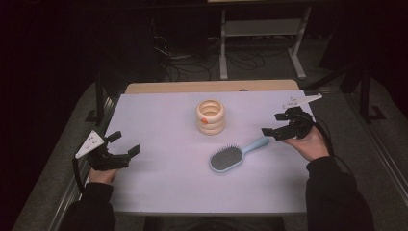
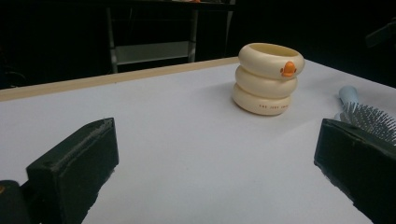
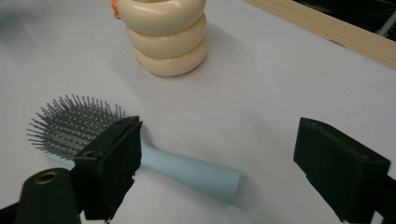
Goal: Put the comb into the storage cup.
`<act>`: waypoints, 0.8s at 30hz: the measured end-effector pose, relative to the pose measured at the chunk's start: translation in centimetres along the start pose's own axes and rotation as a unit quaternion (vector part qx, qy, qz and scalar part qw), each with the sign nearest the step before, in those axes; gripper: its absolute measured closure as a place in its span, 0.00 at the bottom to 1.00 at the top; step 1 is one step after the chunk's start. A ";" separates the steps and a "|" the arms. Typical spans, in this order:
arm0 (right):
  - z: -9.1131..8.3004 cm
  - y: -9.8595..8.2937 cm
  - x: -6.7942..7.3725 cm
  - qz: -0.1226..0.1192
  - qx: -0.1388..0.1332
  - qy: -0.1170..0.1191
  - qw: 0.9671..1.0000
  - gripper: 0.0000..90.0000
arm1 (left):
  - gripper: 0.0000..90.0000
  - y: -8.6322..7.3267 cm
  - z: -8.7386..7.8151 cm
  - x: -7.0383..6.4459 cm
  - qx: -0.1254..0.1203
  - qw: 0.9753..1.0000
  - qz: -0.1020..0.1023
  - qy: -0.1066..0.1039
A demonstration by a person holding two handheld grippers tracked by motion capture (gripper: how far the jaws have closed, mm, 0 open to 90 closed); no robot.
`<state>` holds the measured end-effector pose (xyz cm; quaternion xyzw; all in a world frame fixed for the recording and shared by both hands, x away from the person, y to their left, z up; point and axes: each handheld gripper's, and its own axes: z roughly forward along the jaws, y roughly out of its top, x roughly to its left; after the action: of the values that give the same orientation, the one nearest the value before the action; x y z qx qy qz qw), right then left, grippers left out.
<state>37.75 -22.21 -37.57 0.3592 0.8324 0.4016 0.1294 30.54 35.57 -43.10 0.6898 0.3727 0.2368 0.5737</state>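
A light blue hairbrush point(image 1: 232, 156) lies flat on the white table point(image 1: 159, 183), bristles up. Its oval head, packed with fine grey bristles, is the end nearer the person; its smooth, rounded handle point(image 3: 191, 173) is the end pointing away to the right. The brush sits just in front of a cream holder point(image 1: 210, 117), a little to that holder's right and apart from it. The holder stands upright, is shaped like three stacked rings, and has a small orange beak point(image 2: 289, 69) on its top ring.
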 end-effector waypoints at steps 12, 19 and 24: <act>1.0 0.4 -0.7 -0.010 0.002 0.009 1.000 0.41 | 0.00 0.0 0.1 0.0 0.000 1.000 0.001 -0.001; 1.7 0.5 -1.4 0.004 0.017 0.004 1.000 0.63 | 0.00 0.0 0.1 0.0 0.000 1.000 0.002 -0.002; 2.1 0.4 -1.9 0.012 0.023 0.003 1.000 0.83 | 0.00 0.0 0.1 0.0 0.000 1.000 0.001 -0.003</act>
<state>40.33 -22.13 -38.71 0.3707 0.8374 0.3852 0.1136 30.58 35.49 -43.13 0.6907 0.3702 0.2358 0.5746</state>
